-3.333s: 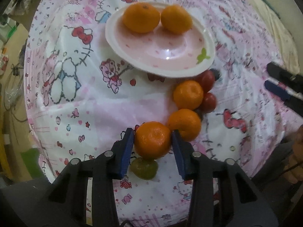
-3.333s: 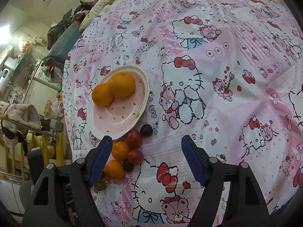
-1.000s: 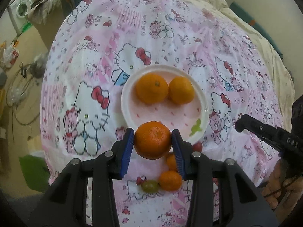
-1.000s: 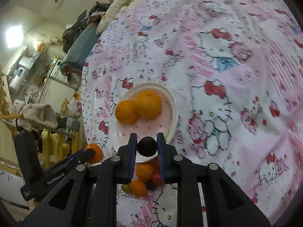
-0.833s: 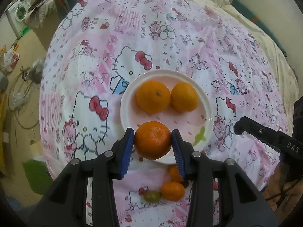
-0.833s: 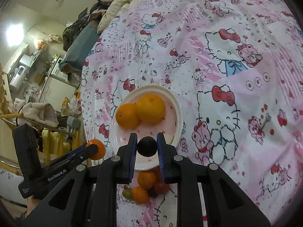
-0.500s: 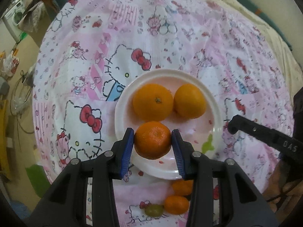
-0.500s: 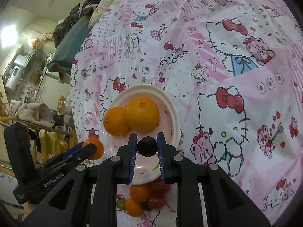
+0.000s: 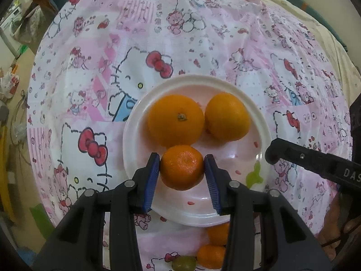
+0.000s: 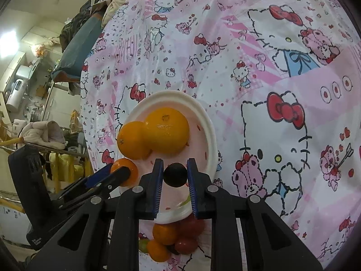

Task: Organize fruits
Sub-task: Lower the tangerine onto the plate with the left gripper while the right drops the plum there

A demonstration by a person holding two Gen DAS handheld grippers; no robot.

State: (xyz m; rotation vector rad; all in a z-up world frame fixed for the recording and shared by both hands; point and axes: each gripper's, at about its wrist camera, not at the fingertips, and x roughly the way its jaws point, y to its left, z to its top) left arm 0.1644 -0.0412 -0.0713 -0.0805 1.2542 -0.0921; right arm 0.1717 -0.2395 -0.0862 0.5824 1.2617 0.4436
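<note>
Now both grippers hang over the white round plate (image 9: 135, 122): the left gripper (image 9: 182, 171) clamps a small orange mandarin (image 9: 181, 167) above its near half, while the right gripper (image 10: 173, 176) pinches a dark round grape (image 10: 175, 174) over its near rim

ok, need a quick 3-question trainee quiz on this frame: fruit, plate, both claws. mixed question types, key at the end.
1. True or false: the left claw is shut on a small orange over the white plate.
2. What is pinched in the right claw? A) a green grape B) a dark round fruit C) a red tomato
3. How many oranges already lie loose in the plate, not counting any held fruit?

Key: 1 true. 2 B. 3 two: a larger orange and another orange beside it.
</note>
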